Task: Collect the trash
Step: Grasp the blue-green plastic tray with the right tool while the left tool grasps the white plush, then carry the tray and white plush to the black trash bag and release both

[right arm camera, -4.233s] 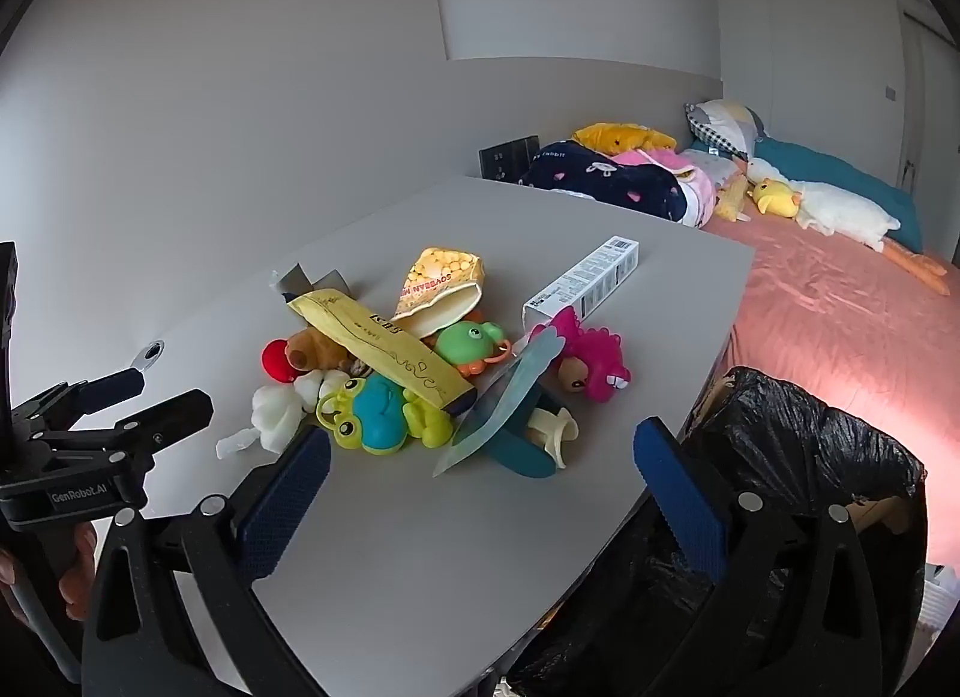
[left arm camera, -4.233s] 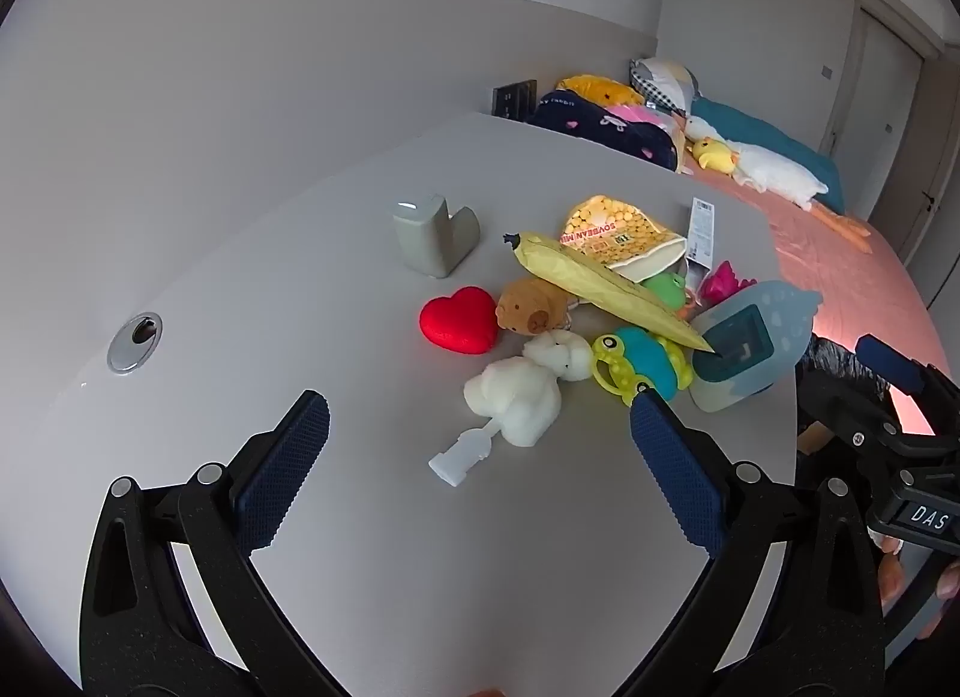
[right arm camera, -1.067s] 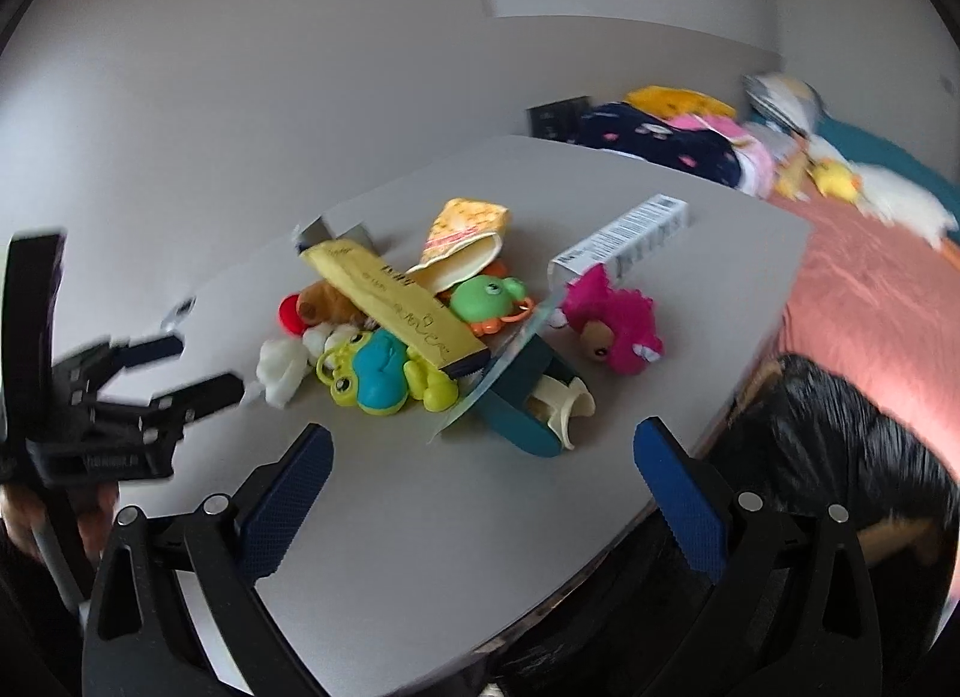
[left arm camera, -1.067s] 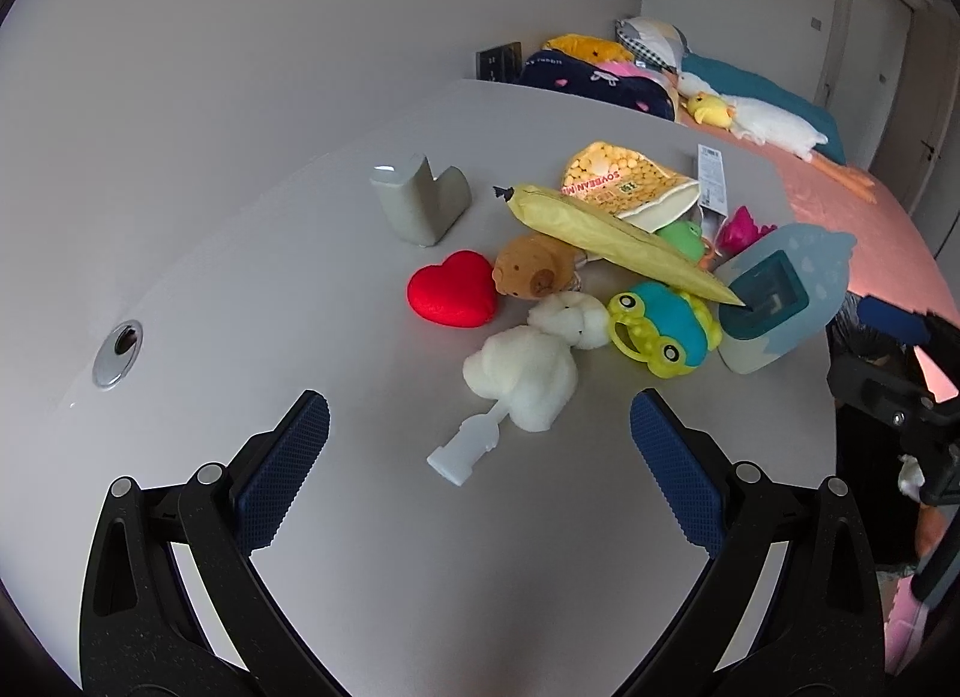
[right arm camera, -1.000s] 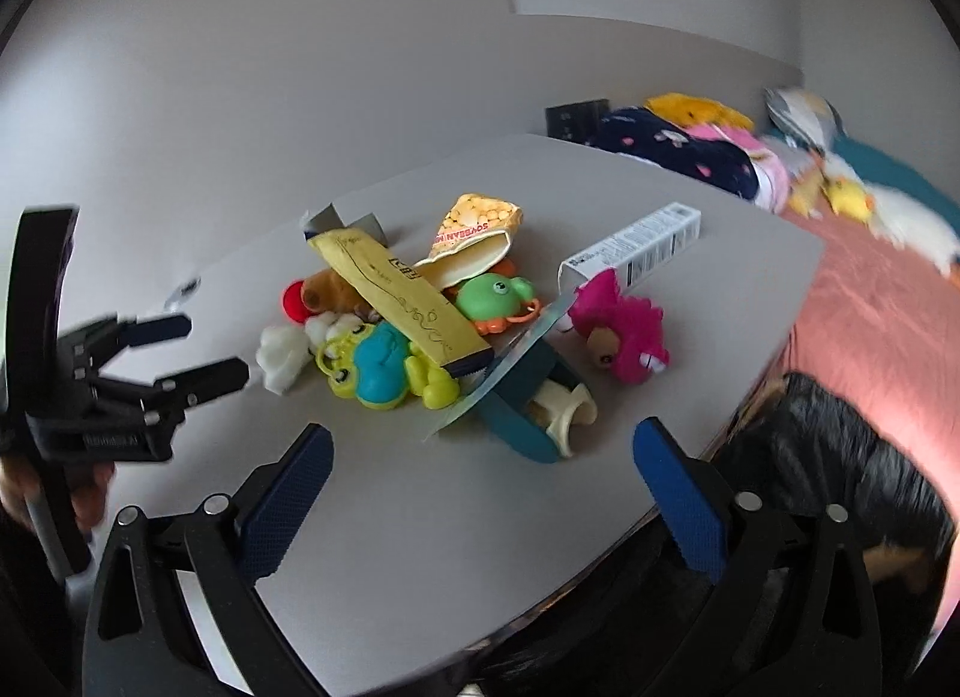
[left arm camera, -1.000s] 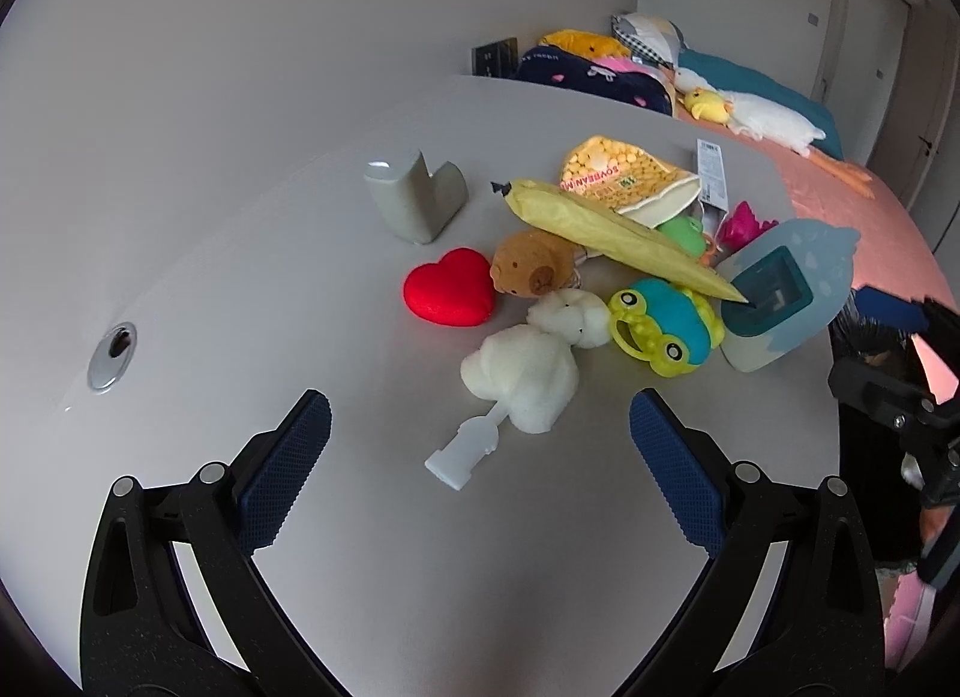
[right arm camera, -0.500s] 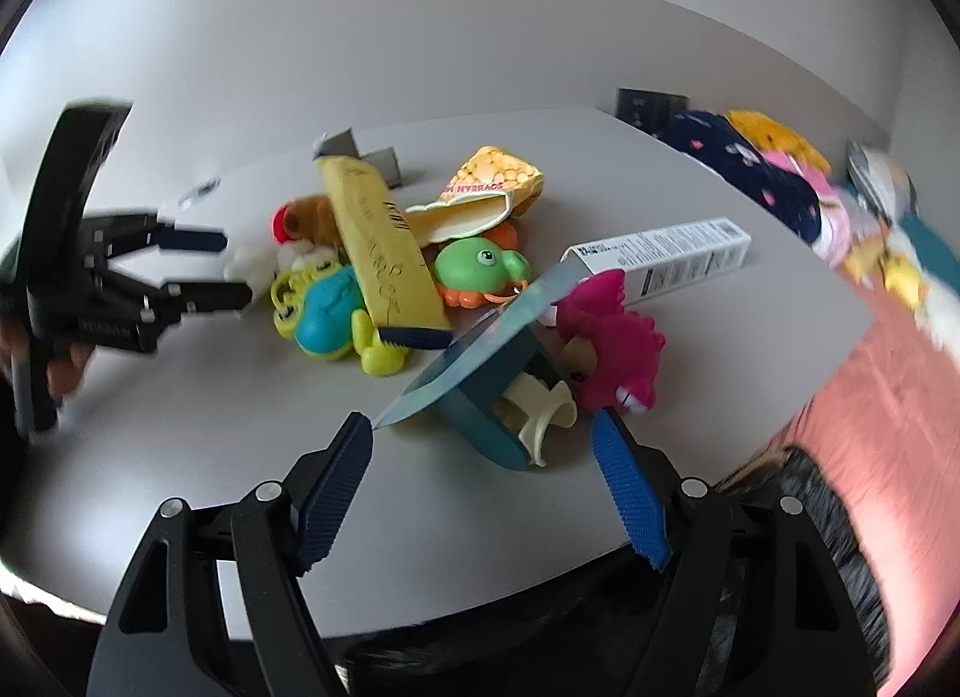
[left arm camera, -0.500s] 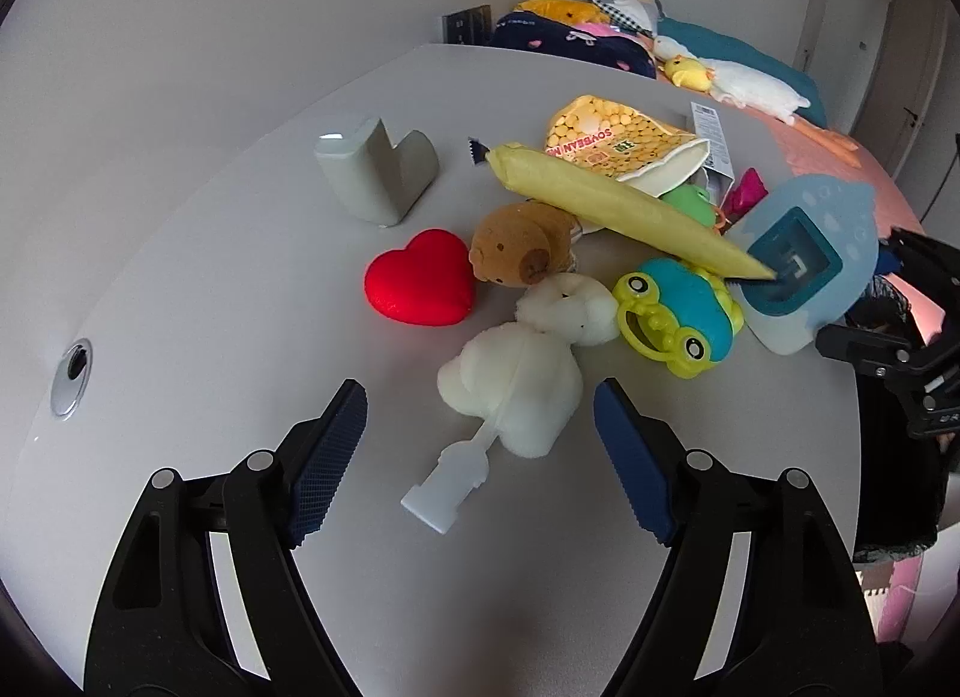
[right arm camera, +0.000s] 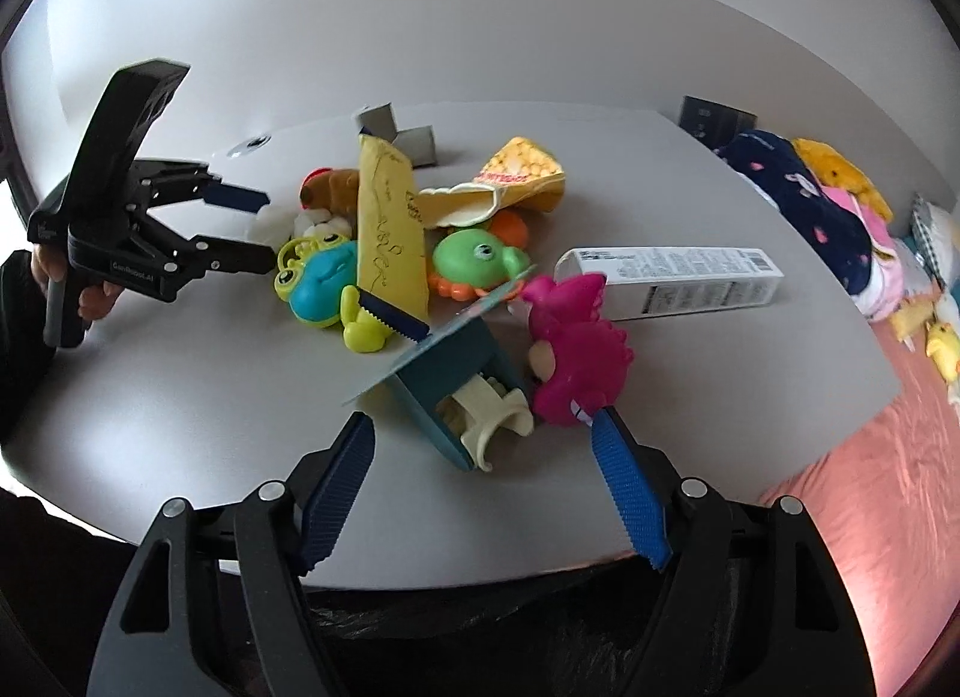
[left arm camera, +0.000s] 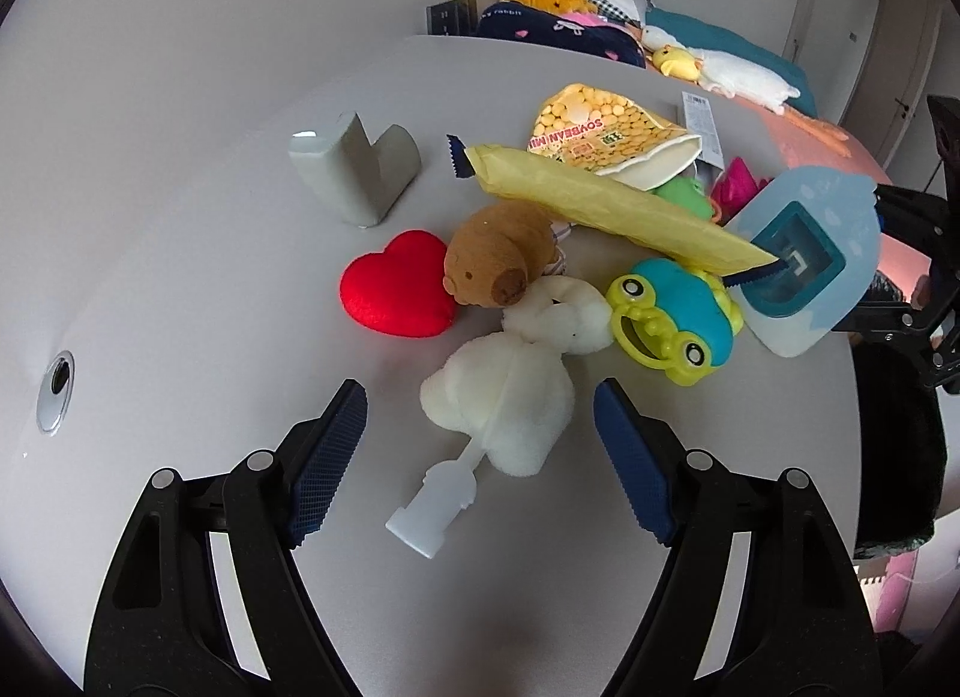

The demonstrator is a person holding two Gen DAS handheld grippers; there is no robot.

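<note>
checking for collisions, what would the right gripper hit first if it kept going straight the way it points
Most likely the teal box with the cream plastic piece inside, lying just ahead between the open fingers of the right gripper. Depth is uncertain; the pink toy sits close beside it.

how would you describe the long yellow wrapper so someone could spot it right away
On the grey table, look at the heap of toys and packaging. The yellow wrapper lies slanted across the top, above the blue-green frog toy. It is the only long flat strip, with dark blue zigzag ends.
</note>
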